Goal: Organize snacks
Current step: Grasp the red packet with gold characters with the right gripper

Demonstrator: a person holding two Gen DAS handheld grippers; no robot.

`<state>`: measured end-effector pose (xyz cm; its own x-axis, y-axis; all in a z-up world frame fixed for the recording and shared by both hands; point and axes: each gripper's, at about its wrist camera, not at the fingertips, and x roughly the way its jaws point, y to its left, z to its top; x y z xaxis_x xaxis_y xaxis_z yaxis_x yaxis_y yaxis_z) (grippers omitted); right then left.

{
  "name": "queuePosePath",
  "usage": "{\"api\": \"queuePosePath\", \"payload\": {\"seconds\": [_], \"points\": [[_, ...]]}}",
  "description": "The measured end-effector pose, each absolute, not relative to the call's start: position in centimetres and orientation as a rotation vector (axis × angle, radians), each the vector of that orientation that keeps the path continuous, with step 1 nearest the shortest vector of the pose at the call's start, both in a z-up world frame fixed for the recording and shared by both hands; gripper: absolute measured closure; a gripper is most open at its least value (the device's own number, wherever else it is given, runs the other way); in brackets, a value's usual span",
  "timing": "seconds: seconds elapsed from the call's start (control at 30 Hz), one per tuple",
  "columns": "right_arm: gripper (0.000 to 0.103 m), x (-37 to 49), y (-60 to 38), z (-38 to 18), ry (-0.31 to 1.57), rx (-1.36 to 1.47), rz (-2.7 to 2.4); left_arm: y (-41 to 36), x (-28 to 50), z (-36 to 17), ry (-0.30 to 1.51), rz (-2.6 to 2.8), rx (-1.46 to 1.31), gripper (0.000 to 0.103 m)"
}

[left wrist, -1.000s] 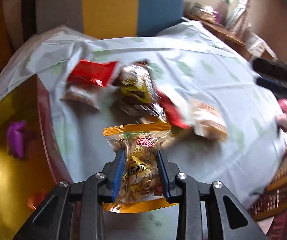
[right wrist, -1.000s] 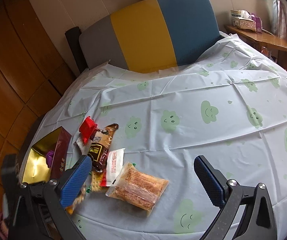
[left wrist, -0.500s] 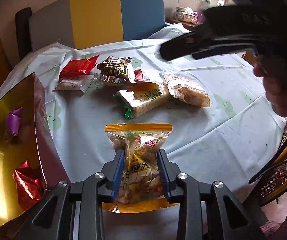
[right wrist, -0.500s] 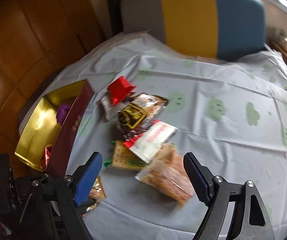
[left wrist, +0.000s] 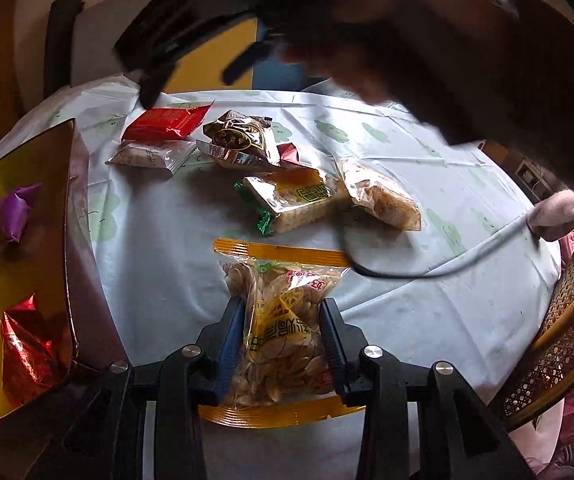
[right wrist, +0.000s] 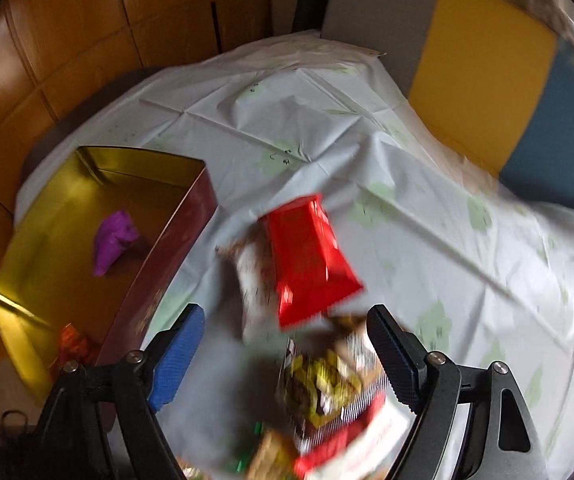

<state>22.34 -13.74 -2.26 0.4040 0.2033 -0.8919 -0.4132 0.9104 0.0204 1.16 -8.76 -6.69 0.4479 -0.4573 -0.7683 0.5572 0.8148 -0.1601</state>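
Now the left hand-held gripper (left wrist: 281, 330) has loosened around the pistachio bag (left wrist: 283, 320); the right hand-held gripper (right wrist: 285, 344) gapes empty.

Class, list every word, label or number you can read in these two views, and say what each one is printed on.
Nothing can be read with certainty.
Seed packet: large Chinese characters, upside down, not legible.
Cracker pack: boxed dark Chinese characters, not legible.
Brown packet: oval logo, too small to read.
Red packet: fine print, too small to read.
Right wrist view: all printing is motion-blurred.
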Motion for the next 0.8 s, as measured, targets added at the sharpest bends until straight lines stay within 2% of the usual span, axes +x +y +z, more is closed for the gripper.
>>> {"api": "queuePosePath", "payload": {"seconds": [0.23,0.3,0.37,0.57,0.8], "points": [[0.020,26.6,-11.0,-5.9,1.171,-0.306,0.352,-8.5,1.5,-7.0,0.918,-0.649,0.084,0.062],[0.056,26.9,-10.9,-6.5,1.178,-0.323,0.318,-8.4,1.7,-7.1,0.922,-0.651,0.075,0.061],[0.064,26.6,-11.2,-6.1,1.172,-0.282,0.320,-8.3,1.8,-7.1,0.922,-0.652,0.074,0.061],[0.064,22.9,-14.0,-3.6,1.129,-0.187,0.329,-8.4,2.0,-7.3,0.921,-0.642,0.070,0.060],[0.064,16.6,-21.5,-1.3,1.098,-0.085,0.217,-8.7,1.4,-7.2,0.916,-0.624,0.076,0.060]]}}
